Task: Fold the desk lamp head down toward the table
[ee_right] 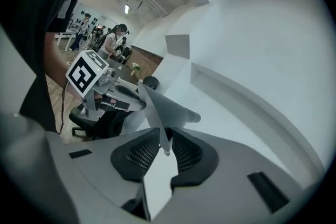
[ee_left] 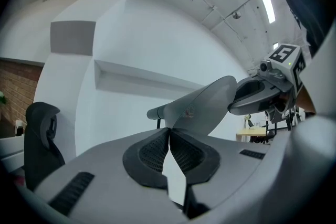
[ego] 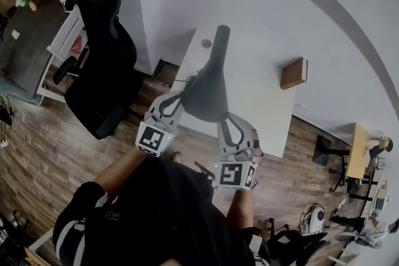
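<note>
The desk lamp's grey cone-shaped head point(ego: 206, 93) stands over the white desk, and its arm point(ego: 220, 43) runs away from me. My left gripper point(ego: 182, 95) is shut on the head's left rim. In the left gripper view the pads point(ee_left: 157, 147) close on the thin edge of the lamp head point(ee_left: 205, 105). My right gripper point(ego: 225, 118) is at the right rim. In the right gripper view the rim point(ee_right: 157, 113) passes between that gripper's point(ee_right: 164, 141) jaws with a small gap on one side, so it is open.
A brown book point(ego: 293, 73) lies on the white desk point(ego: 262, 103) to the right of the lamp. A black office chair point(ego: 103, 59) stands left of the desk on the wooden floor. A white wall runs behind the desk. People sit at desks far off point(ego: 374, 149).
</note>
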`<state>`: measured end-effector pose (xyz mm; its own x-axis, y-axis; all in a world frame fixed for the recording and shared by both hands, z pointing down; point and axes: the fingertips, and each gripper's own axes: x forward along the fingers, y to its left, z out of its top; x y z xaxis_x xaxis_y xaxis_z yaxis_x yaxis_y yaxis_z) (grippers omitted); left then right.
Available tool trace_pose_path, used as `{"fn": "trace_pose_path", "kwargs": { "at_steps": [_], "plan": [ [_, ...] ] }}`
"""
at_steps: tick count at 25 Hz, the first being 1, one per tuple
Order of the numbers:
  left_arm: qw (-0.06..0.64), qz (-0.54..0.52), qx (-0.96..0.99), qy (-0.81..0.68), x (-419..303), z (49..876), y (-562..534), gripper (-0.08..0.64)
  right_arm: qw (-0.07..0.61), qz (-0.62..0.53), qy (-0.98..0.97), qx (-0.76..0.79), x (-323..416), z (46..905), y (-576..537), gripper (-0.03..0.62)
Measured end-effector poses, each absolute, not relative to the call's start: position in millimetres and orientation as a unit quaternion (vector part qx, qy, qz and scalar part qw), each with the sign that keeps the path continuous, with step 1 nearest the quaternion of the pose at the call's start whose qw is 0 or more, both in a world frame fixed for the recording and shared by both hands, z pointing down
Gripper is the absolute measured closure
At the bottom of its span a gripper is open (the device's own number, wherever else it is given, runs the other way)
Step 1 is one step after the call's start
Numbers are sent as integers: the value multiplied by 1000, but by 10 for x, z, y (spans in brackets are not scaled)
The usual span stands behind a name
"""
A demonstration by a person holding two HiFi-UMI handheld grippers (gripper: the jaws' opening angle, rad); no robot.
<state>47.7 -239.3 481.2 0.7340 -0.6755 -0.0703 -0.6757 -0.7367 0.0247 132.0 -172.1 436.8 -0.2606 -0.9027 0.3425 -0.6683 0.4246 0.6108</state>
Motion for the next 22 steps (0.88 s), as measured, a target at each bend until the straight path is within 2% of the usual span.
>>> {"fn": "trace_pose_path", "kwargs": {
  "at_steps": [2, 10, 16, 19, 22],
  "plan": [
    [-3, 34, -931, 363, 487, 4822, -2396, 528, 341, -184, -766, 513, 1337, 4357, -1746, 535],
    [4, 11, -930, 366, 482, 4878, -2392, 528, 340, -185, -771, 506, 1336, 4384, -1742, 538],
    [57, 1, -933, 356, 347, 4820, -2231, 526, 332, -180, -775, 507, 1332, 4384, -1746, 537],
    [104, -44, -938, 327, 294, 4773, -2129, 406, 330, -179, -775, 508, 1336, 4381, -1758, 536],
    [146, -75, -940, 299, 263, 4613, -2019, 388, 327, -175, -778, 507, 1337, 4389, -1761, 535]
  ]
}}
